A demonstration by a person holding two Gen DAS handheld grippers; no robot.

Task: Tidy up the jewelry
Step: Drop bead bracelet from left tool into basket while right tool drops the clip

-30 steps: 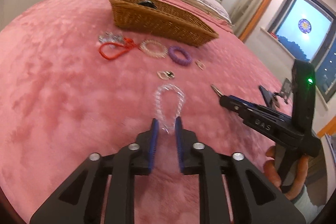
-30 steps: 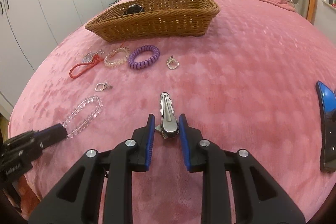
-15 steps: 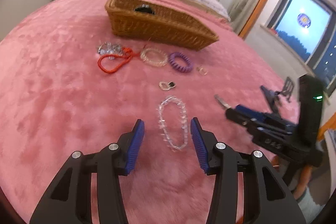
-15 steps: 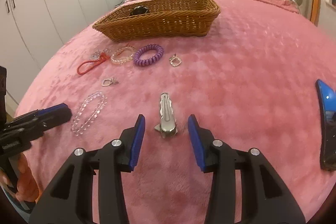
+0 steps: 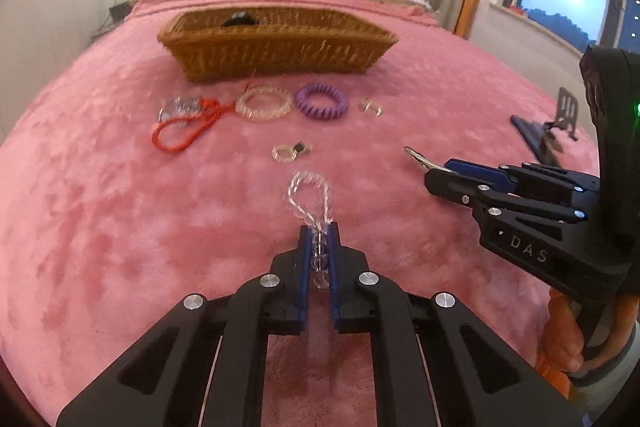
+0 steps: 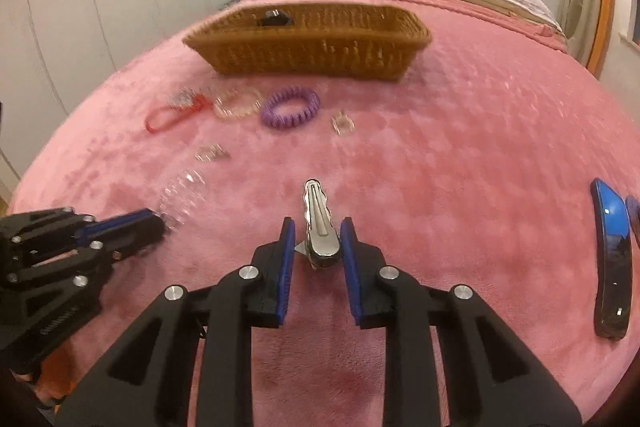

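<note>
on the bed (image 5: 100, 227), bracelets (image 5: 264, 103) lie in a row before the basket (image 5: 276, 51), a hair clip (image 6: 318, 223) nearer.

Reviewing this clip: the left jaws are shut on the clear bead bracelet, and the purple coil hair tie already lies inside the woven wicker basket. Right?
Not quite. The purple coil hair tie lies on the pink blanket in front of the woven wicker basket, not inside it, as the left wrist view shows. The left gripper is indeed shut on the clear bead bracelet.
</note>
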